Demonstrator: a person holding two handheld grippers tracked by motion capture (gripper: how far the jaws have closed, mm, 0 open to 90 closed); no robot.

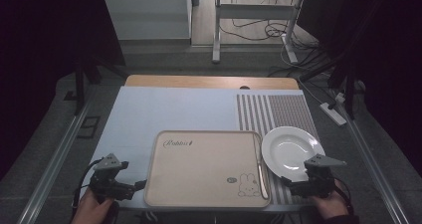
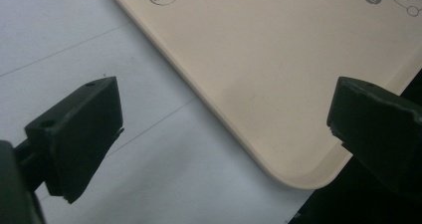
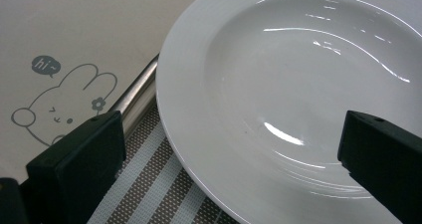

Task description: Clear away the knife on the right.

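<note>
Hovering at the near edge of the table (image 1: 149,109), two hand-held grippers wait on either side of a beige tray (image 1: 206,169). The left gripper (image 1: 141,185), jaws spread wide and empty, points at the tray's near left corner, which sits between its jaws in the left gripper view (image 2: 298,169). The right gripper (image 1: 286,181), jaws likewise apart and holding nothing, looks over the near rim of a white plate (image 1: 291,149) that rests on a striped mat (image 1: 278,112), just right of the tray. A metal utensil (image 1: 259,164) lies along the tray's right edge, beside the plate; its type cannot be told.

The work at hand appears to be a grasp of the plate. To do it well, the right gripper should come in low, slide one jaw under the raised rim and the other over it, then close squarely before lifting, keeping clear of the utensil. The glazed rim looks slippery.
</note>
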